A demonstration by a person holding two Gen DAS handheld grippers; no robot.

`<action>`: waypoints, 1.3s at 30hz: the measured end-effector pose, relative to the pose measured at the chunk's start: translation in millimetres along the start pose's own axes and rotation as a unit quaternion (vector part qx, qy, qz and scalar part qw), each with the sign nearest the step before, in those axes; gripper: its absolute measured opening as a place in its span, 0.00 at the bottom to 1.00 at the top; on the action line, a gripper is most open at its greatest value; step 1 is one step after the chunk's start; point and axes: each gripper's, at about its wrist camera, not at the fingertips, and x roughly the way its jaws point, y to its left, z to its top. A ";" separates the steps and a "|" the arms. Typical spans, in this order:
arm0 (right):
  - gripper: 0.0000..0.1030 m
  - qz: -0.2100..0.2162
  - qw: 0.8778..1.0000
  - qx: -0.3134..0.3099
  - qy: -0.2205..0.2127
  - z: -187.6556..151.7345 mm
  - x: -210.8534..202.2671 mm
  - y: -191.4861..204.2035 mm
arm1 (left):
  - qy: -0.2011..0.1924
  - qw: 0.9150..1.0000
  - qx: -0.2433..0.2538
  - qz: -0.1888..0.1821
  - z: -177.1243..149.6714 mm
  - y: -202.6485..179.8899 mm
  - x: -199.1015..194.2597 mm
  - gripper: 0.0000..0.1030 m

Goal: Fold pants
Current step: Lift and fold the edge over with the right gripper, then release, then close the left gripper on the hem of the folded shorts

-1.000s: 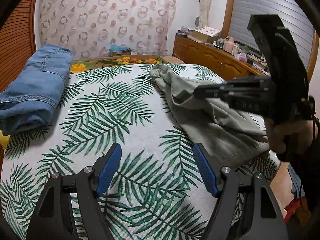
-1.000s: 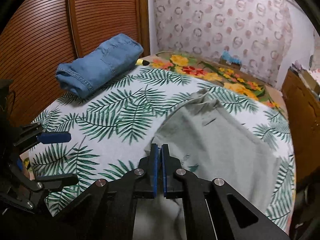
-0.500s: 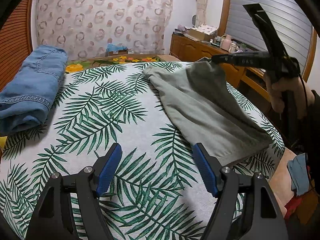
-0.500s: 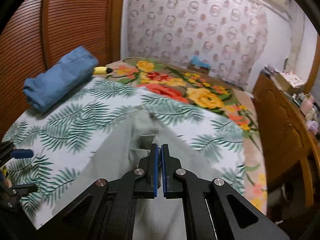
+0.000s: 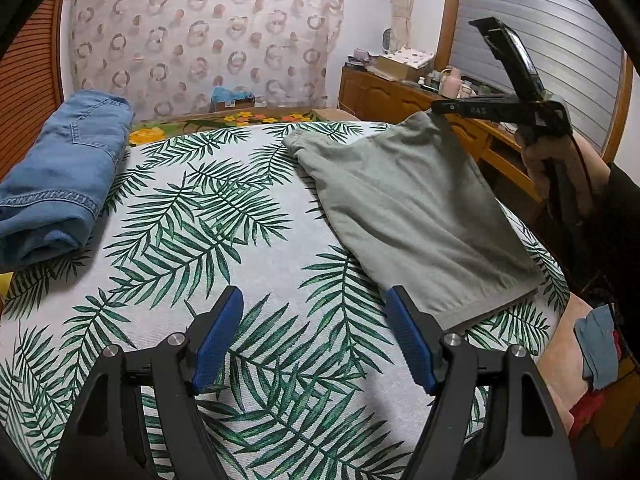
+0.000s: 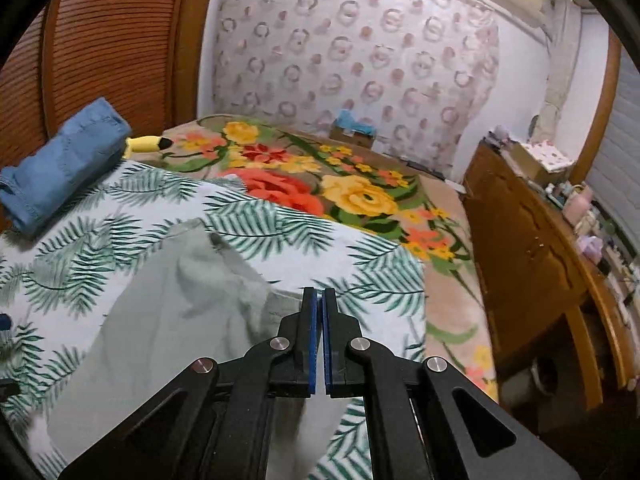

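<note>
Bed with palm-leaf sheet [image 5: 224,216]. Grey-green pants [image 5: 408,216] lie on the sheet's right half, one far corner lifted off it. Right gripper [image 5: 438,109], held by a hand [image 5: 556,168], has that corner pinched; its blue pads [image 6: 313,340] are pressed together, cloth hanging from them toward the sheet. Left gripper [image 5: 316,336] hovers over the sheet's near edge, fingers spread wide with nothing between them, the right one just beside the pants' near hem. Folded blue jeans [image 5: 60,176] rest at the sheet's far left. Wooden dresser [image 6: 532,256] stands beyond the sheet's right side.
</note>
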 end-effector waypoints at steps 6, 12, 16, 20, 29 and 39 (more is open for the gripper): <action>0.02 -0.028 0.999 0.018 0.030 -8.8 16.6 -1.3 | 0.002 1.000 0.000 -0.001 -2.0 -1.1 0.3 0.73; 0.02 -0.021 0.996 0.053 0.064 -19.0 39.2 -2.7 | 0.004 1.000 0.001 0.000 -2.2 -1.6 1.5 0.73; 0.06 -0.019 0.996 0.061 0.067 -16.7 40.0 -3.5 | 0.005 1.000 -0.001 0.002 -2.7 -1.9 2.2 0.73; 0.26 -0.022 0.996 0.059 0.062 -17.5 30.7 -13.1 | 0.005 1.000 0.000 0.000 -1.4 -2.6 2.4 0.73; 0.35 0.030 0.996 0.060 0.051 -70.7 -14.3 3.2 | 0.010 1.000 0.011 -0.006 -1.4 -9.8 5.2 0.73; 0.38 0.068 0.995 0.059 0.051 -119.3 -61.1 24.0 | 0.016 0.999 0.026 -0.010 -1.4 -21.4 7.2 0.73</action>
